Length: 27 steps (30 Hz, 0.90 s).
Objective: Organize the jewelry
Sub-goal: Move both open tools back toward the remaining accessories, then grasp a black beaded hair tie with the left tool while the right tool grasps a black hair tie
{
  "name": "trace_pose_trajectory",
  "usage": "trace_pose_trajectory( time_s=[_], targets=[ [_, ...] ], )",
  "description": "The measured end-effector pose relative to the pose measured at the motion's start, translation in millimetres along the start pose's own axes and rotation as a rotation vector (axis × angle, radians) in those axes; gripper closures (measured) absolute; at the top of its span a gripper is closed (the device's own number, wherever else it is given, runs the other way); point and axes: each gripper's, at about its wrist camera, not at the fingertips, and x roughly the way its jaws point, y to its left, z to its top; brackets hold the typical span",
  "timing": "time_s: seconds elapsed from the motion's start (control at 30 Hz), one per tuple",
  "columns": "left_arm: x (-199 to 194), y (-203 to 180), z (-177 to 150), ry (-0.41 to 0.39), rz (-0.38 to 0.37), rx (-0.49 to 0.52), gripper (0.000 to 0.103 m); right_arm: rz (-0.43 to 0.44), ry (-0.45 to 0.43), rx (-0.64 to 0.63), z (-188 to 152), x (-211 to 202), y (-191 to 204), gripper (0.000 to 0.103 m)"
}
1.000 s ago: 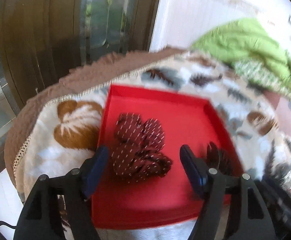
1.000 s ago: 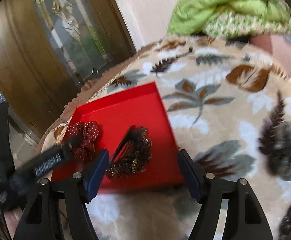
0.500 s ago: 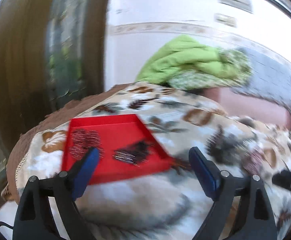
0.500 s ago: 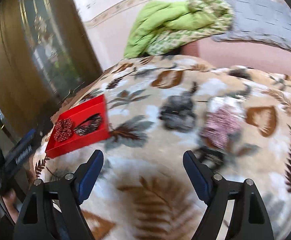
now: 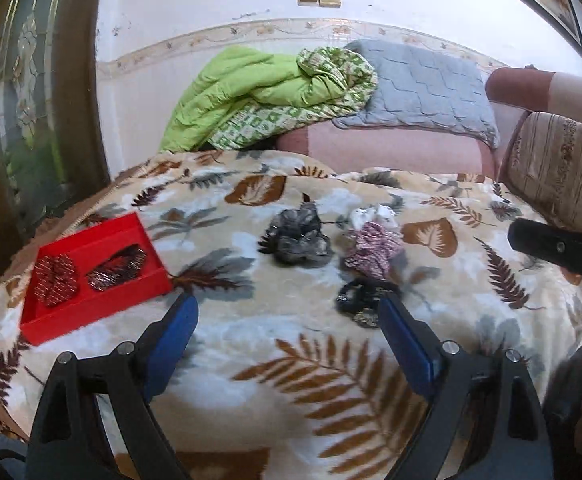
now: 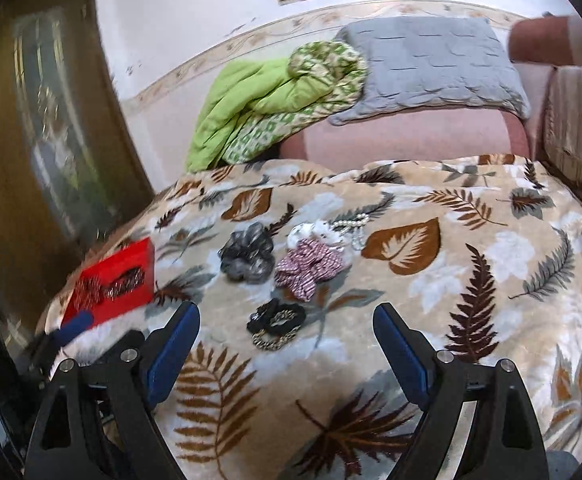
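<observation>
Both grippers hang above the near edge of the leaf-print blanket (image 6: 403, 240) right now, and neither has anything in it. The left gripper (image 5: 287, 344) has its blue pads spread wide with only blanket showing between them; its jaws have just been opening. The right gripper (image 6: 287, 344) shows the same, jaws parted wide and just opening too, nothing between the pads.

Seen from the right wrist, the loose pieces sit in a cluster up ahead of the open jaws, around twelve o'clock. The black and gold scrunchie (image 6: 277, 324) lies nearest, just beyond the fingertips. Past it, at eleven o'clock, there's the grey scrunchie (image 6: 247, 258), and just beside that, toward one o'clock, the pink striped scrunchie (image 6: 309, 268). A white piece (image 6: 315, 232) touches the pink one's far side, and a string of pearls (image 6: 355, 228) trails off next to it.

The red tray (image 5: 95, 308) rests well off at nine o'clock from the cluster, near the blanket's left edge. Two pieces lie inside: a dark red dotted one (image 5: 57, 280) on the left and a dark sparkly one (image 5: 117, 268) just beside it on the right, close but whether touching I can't tell.

From the left wrist, the other gripper's black body pokes in at three o'clock
</observation>
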Motion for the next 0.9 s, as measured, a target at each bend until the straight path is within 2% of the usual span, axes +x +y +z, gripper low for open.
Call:
trace_pose_trajectory(
  time_s=[0.3, 0.47, 0.67, 0.73, 0.8, 0.87, 0.9],
  targets=[
    [12, -4, 2, 0.03, -0.053, -0.012, 0.012, -0.033, -0.016, 0.024, 3, 1, -5, 0.012],
    [40, -11, 15, 0.09, -0.094, -0.01, 0.012, 0.0, 0.037, 0.043, 23, 23, -2, 0.027],
    [72, -15, 39, 0.073, -0.149, 0.028, 0.012, 0.011, 0.043, 0.044, 67, 62, -1, 0.03],
    [87, -13, 42, 0.08, -0.149, 0.04, 0.014, 0.035, 0.046, 0.068, 68, 73, -6, 0.032],
    [99, -8, 38, 0.103, -0.154, 0.033, 0.02, 0.036, 0.057, 0.1, 60, 86, -16, 0.036],
    [109, 2, 26, 0.137, -0.147, 0.005, 0.022, 0.049, 0.119, 0.131, 46, 106, -28, 0.049],
    [113, 5, 22, 0.154, -0.132, -0.015, 0.022, 0.05, 0.152, 0.135, 42, 114, -31, 0.052]
  ],
)
